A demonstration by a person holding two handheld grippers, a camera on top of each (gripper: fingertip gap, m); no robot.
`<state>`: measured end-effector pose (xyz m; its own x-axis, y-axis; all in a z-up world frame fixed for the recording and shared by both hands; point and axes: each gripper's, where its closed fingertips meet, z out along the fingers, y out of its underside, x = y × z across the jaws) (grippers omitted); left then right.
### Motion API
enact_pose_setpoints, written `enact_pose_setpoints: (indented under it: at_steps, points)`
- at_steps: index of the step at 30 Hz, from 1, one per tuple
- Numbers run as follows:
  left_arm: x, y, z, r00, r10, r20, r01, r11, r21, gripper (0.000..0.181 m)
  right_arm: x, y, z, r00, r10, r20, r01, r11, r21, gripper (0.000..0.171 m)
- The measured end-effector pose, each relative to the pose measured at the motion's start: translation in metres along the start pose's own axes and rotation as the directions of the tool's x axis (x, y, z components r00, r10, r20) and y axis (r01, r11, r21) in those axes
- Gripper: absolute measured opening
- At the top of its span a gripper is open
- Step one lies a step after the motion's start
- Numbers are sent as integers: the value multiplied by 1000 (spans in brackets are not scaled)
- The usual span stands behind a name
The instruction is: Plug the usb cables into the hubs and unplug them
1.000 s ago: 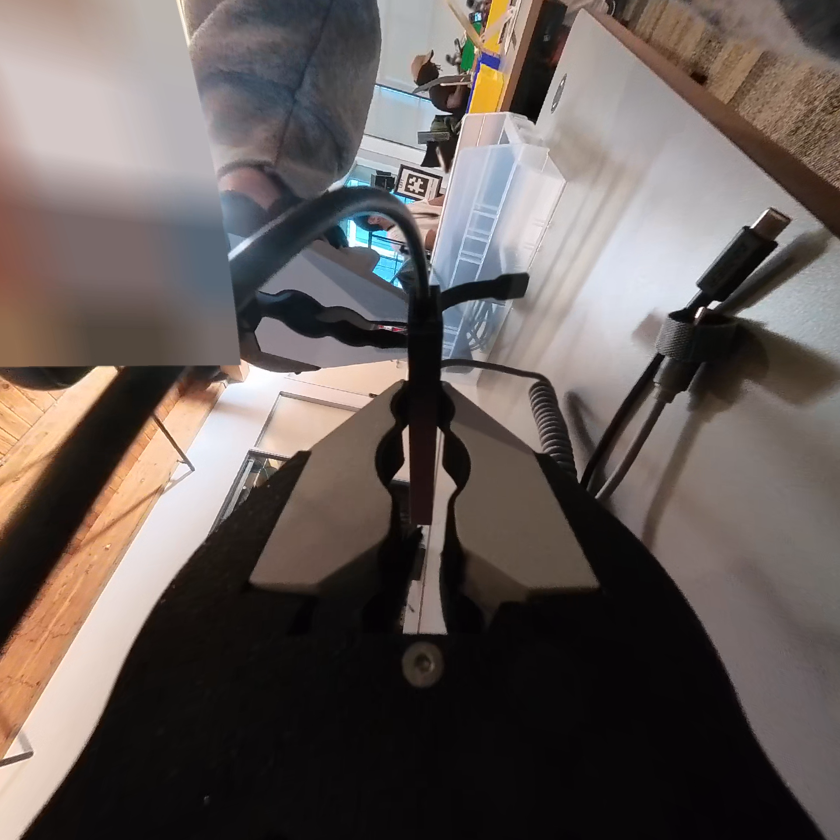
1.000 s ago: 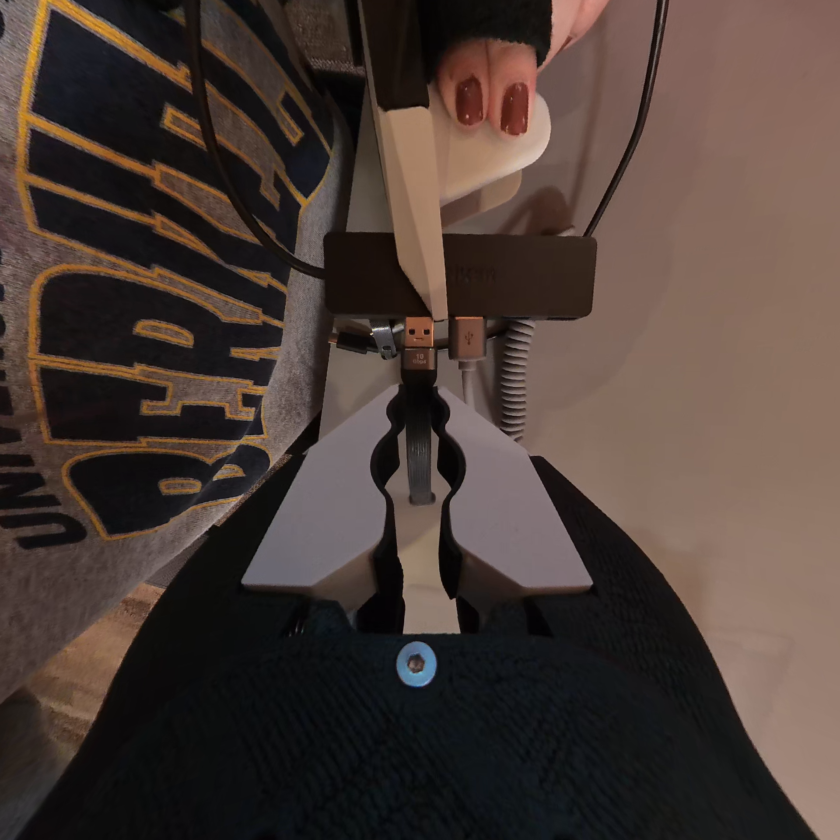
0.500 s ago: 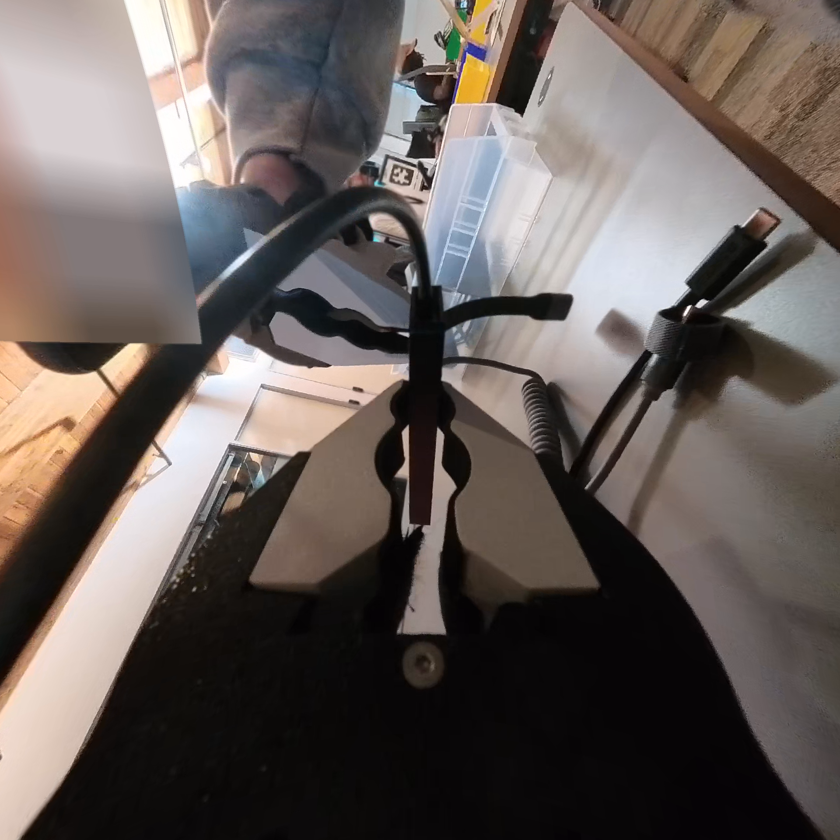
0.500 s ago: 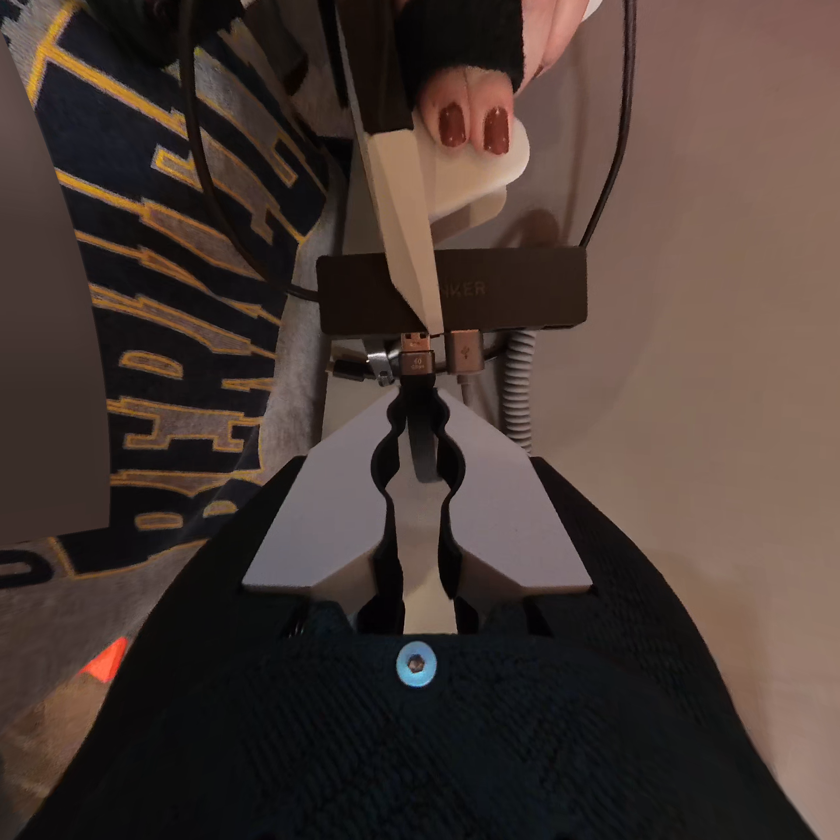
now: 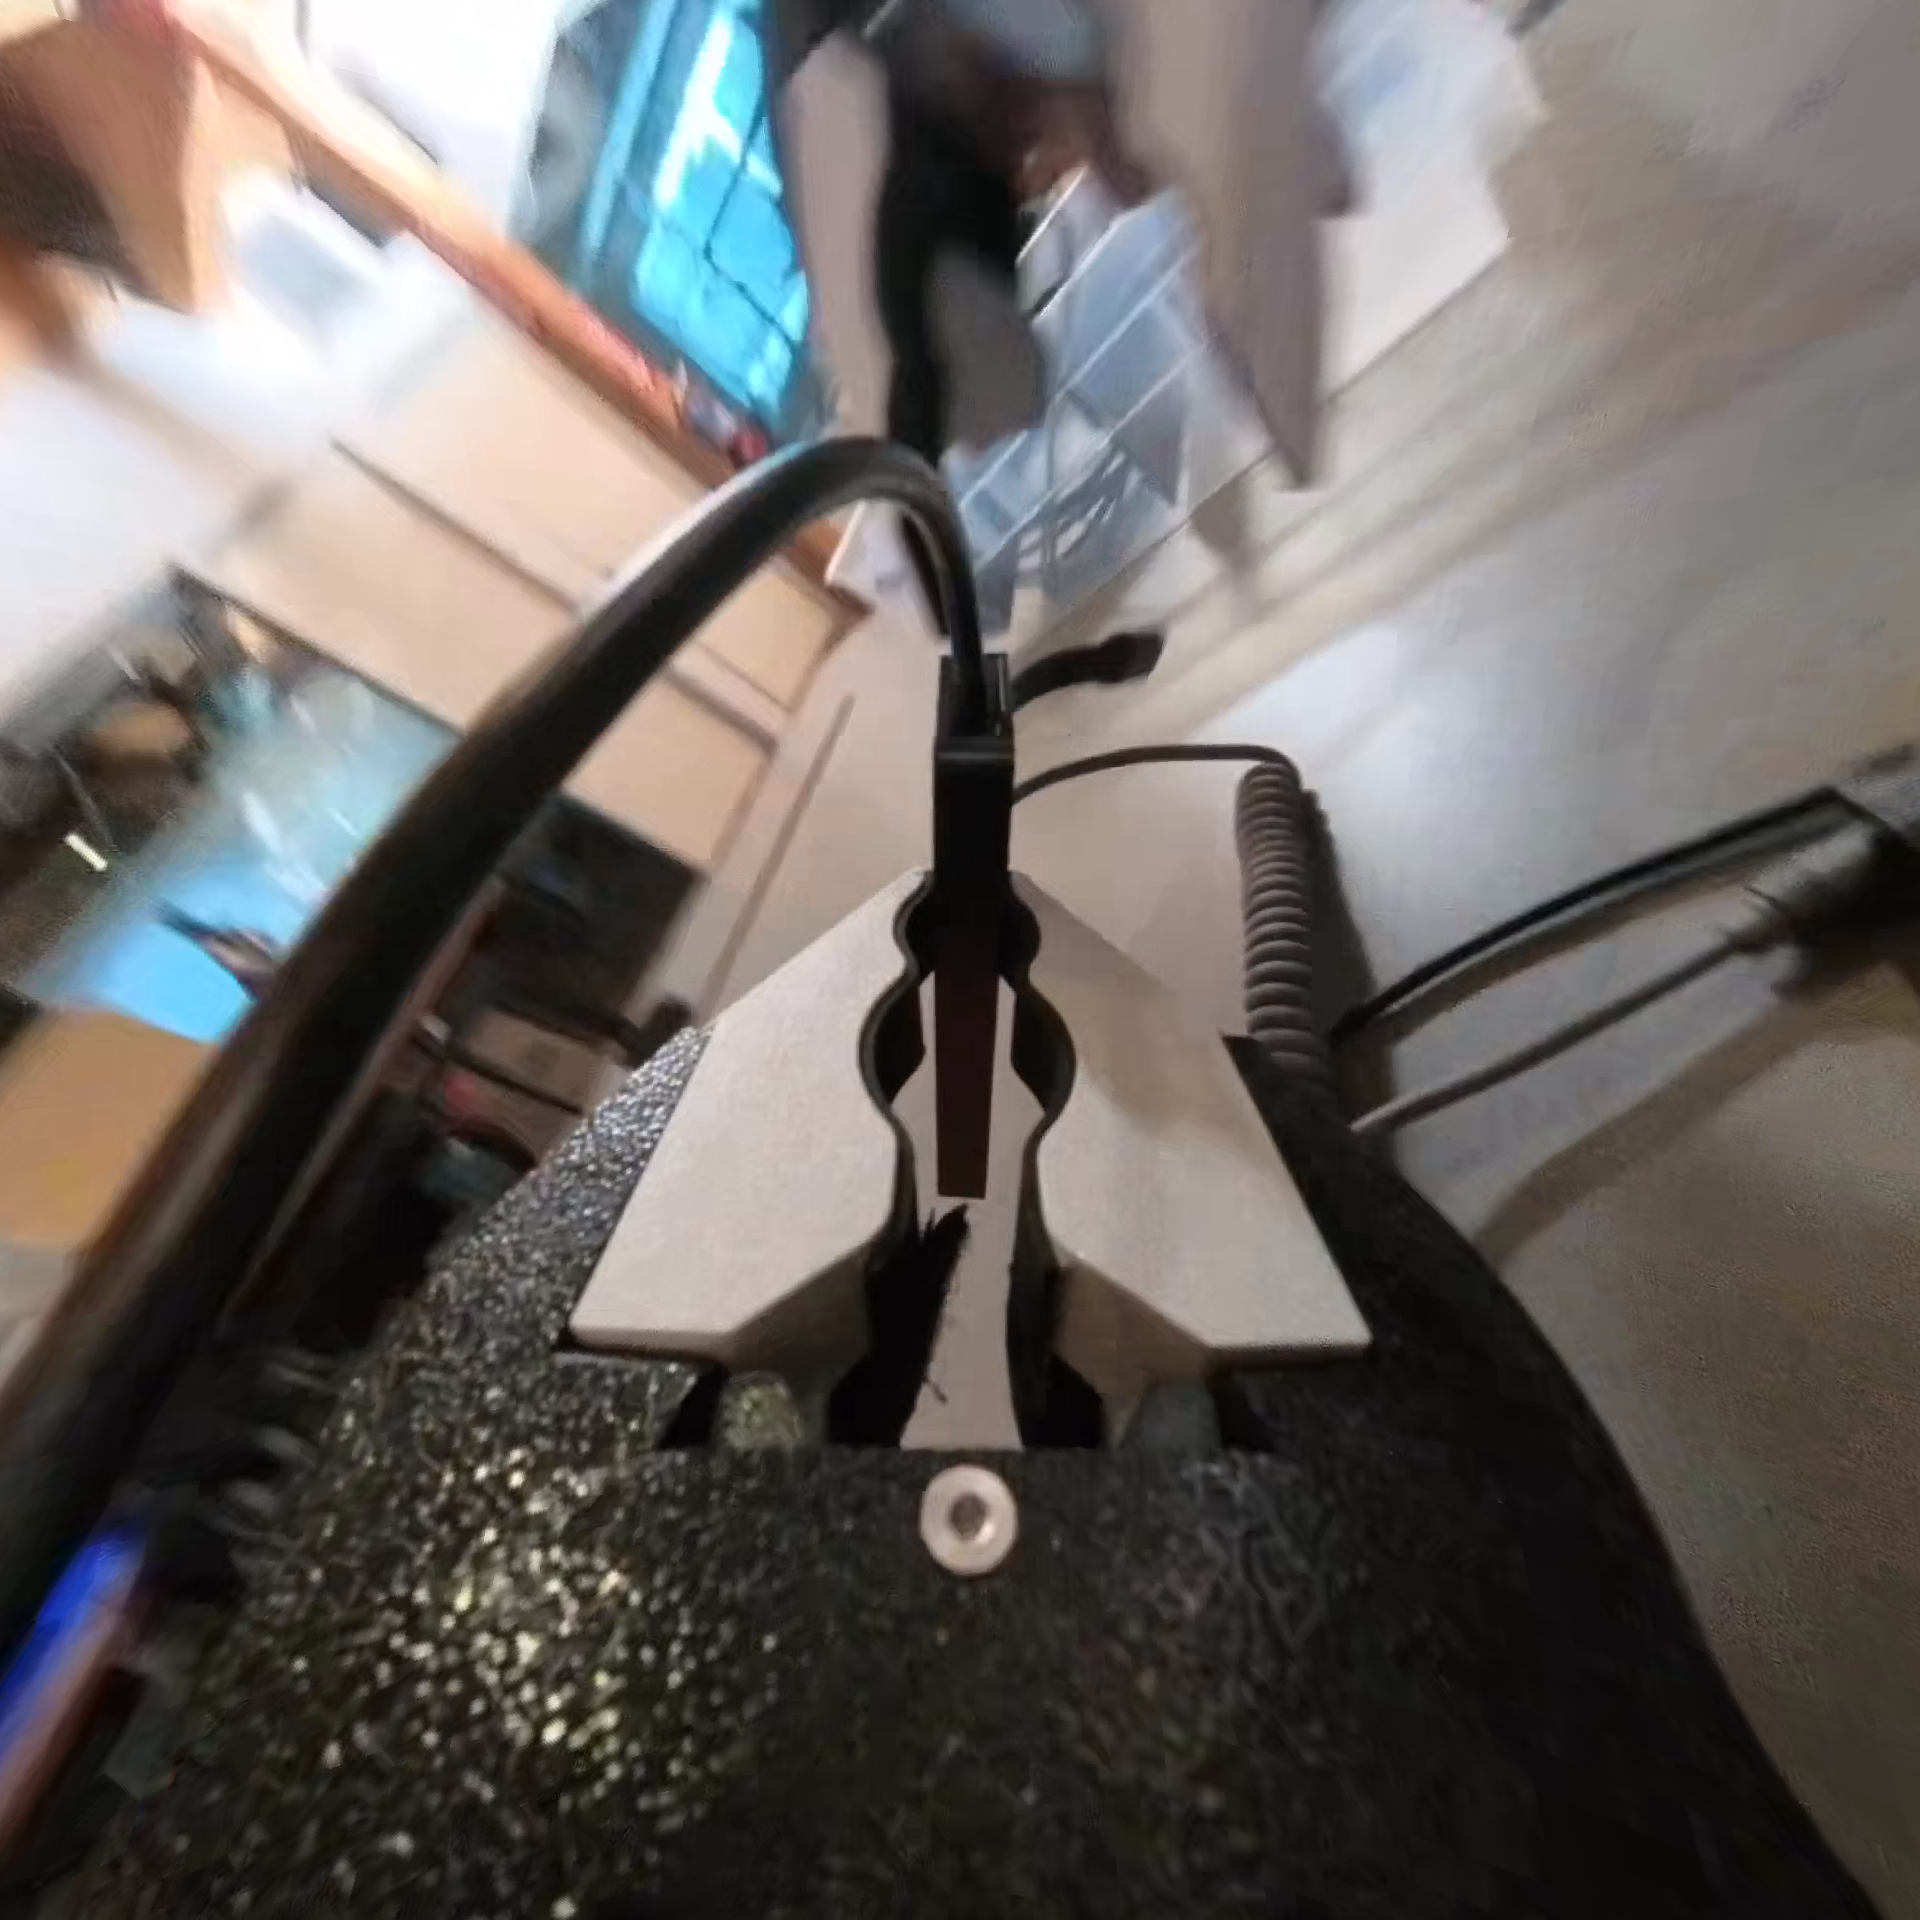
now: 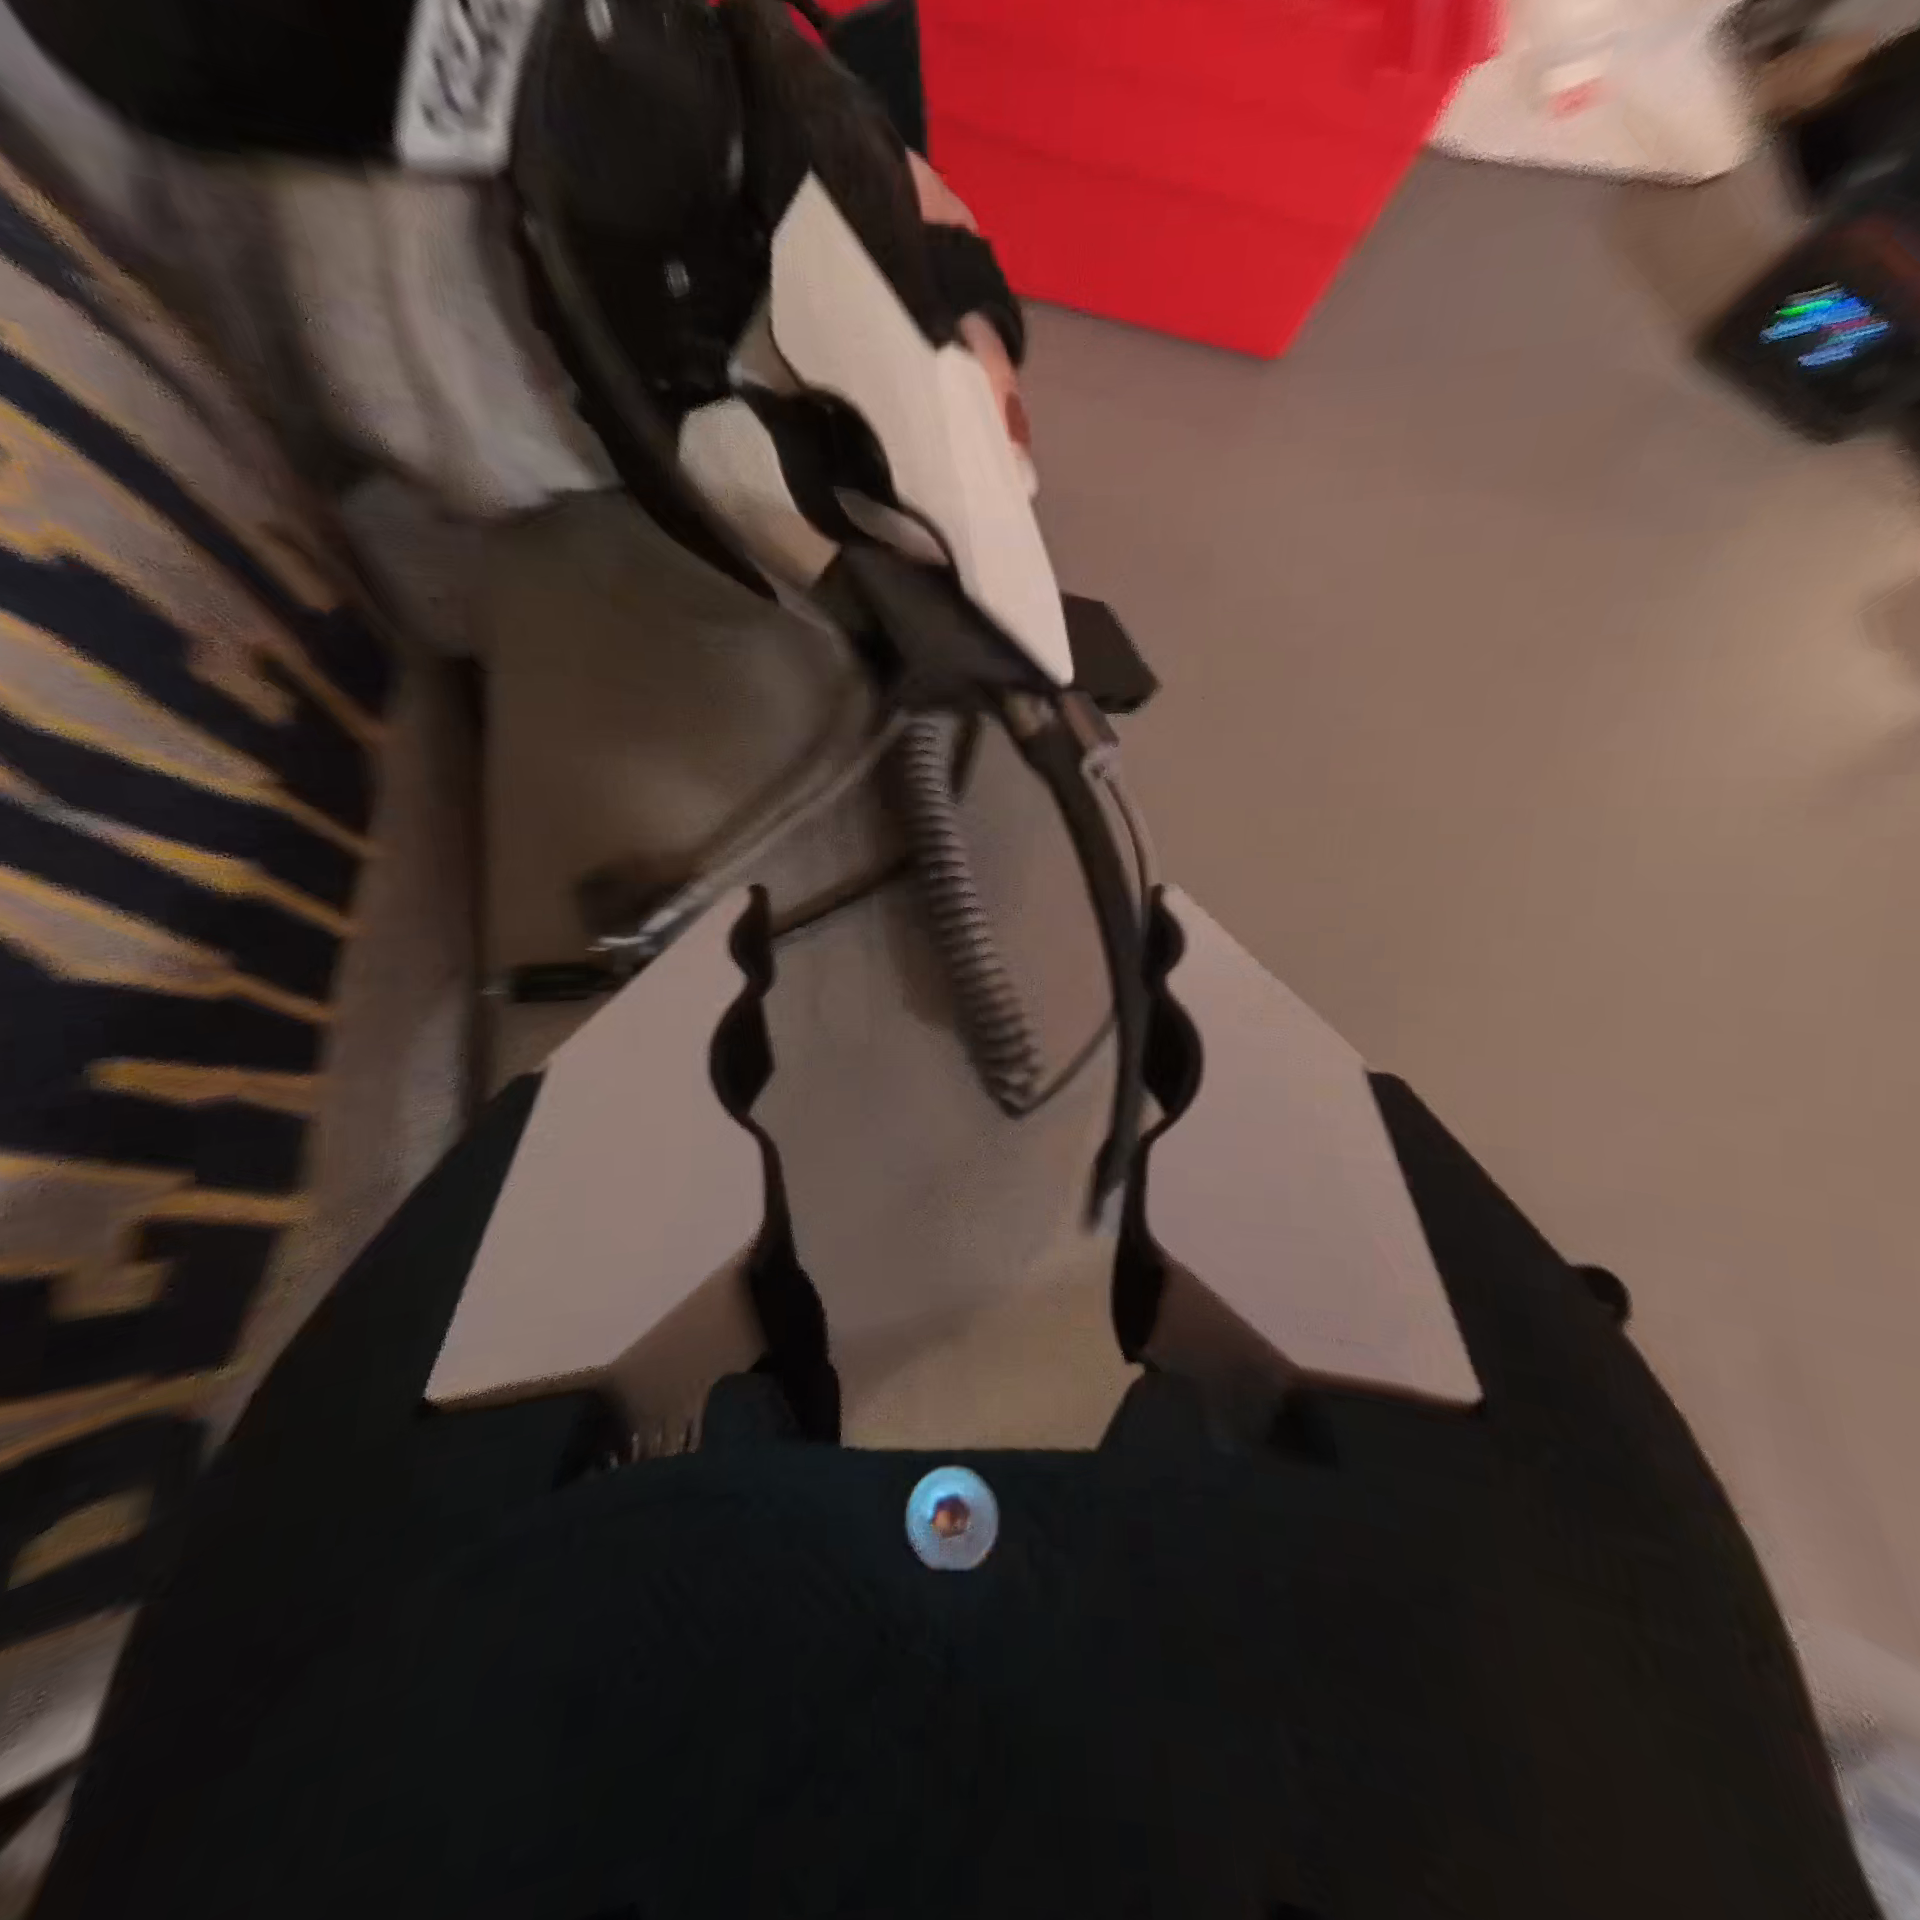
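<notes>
Left wrist view shows the left gripper (image 5: pixel 971 904) clamped narrow on the dark hub (image 5: pixel 971 831), held edge-on at the frame's centre, its thick black cable (image 5: pixel 582 665) arcing off toward 9 o'clock. A coiled cable (image 5: pixel 1283 914) lies on the pale counter (image 5: pixel 1558 675) at 2 o'clock. In the right wrist view the right gripper (image 6: pixel 956 925) is spread wide and holds nothing; a black usb cable (image 6: pixel 1117 883) hangs from the hub (image 6: pixel 935 623) at 12 o'clock, beside the right finger.
</notes>
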<state>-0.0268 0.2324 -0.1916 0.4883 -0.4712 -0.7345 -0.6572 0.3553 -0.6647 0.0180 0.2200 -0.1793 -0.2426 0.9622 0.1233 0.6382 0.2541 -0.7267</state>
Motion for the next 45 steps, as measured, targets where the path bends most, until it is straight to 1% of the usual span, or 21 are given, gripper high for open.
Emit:
enact_pose_setpoints:
  at_steps: [2, 3, 4, 7, 9, 11, 14, 18, 19, 20, 21, 23, 27, 30, 32, 33, 36, 39, 42, 44, 45]
  points:
    - [-7, 17, 7, 984, -172, -42, 169, 983, -78, 8, 11, 15, 4, 984, -41, -173, 39, 999, -18, 90]
    - [-5, 26, 11, 962, -257, -88, 245, 961, -129, 8, 14, 20, 8, 971, -51, -235, 49, 999, -16, 91]
    - [1, 30, 14, 931, -333, -150, 306, 935, -179, 8, 16, 24, 12, 956, -66, -286, 65, 998, -15, 90]
    - [11, 15, 14, 831, -432, -352, 389, 902, -187, 8, 30, 23, 19, 901, -157, -404, 156, 987, -35, 73]
    - [13, -6, 9, 714, -498, -492, 471, 862, -189, 8, 27, 4, 27, 931, -114, -347, 136, 990, 40, 73]
    - [8, -16, 5, 638, -533, -556, 505, 834, -222, 8, 24, -11, 32, 964, -80, -253, 105, 991, 86, 54]
    - [6, -11, 4, 682, -473, -558, 374, 881, -290, 8, 19, -38, 25, 993, 2, -121, 25, 974, 226, 39]
    - [3, -11, 4, 712, -451, -537, 309, 889, -337, 7, 17, -45, 27, 999, 41, -4, -39, 971, 237, 20]
    - [-1, -11, 6, 706, -497, -504, 357, 865, -354, 12, 20, -45, 25, 999, 37, -6, -35, 969, 246, 9]
    - [-6, -9, 8, 697, -554, -457, 414, 830, -374, 23, 27, -45, 21, 998, 52, -28, -43, 966, 255, 9]
    - [-12, -5, 9, 701, -599, -386, 460, 794, -398, 52, 37, -46, 13, 995, 73, -69, -52, 962, 269, 9]
    - [-21, -10, 5, 722, -617, -314, 518, 782, -346, 66, 62, -49, -13, 977, 114, -181, -51, 946, 319, 8]
    - [4, -61, -19, 631, -639, -440, 597, 762, -252, 62, 91, -72, -72, 926, 98, -365, 52, 923, 380, 8]
    - [36, -112, -58, 433, -593, -679, 654, 725, -217, 56, 108, -101, -124, 880, 99, -465, 116, 904, 411, 8]
    - [44, -146, -92, 280, -495, -823, 721, 675, -161, 53, 117, -123, -159, 860, 107, -499, 134, 896, 424, 8]
    - [44, -151, -99, 278, -471, -837, 731, 669, -134, 60, 123, -135, -177, 846, 116, -521, 148, 886, 439, 9]
    - [26, -146, -96, 413, -507, -757, 769, 639, -8, 88, 130, -176, -235, 823, 160, -545, 163, 853, 496, 8]
    - [-23, -128, -89, 486, -636, -600, 856, 487, 177, 92, 133, -217, -301, 787, 170, -593, 208, 833, 514, 8]
    - [-58, -89, -85, 466, -772, -432, 884, 380, 273, 92, 147, -245, -371, 697, 130, -705, 284, 853, 438, 9]
    - [-69, -63, -80, 402, -847, -348, 907, 316, 279, 94, 155, -260, -414, 664, 130, -736, 306, 851, 426, 8]
    - [-71, -57, -79, 381, -862, -334, 912, 291, 288, 95, 164, -262, -435, 616, 114, -779, 319, 869, 379, 8]
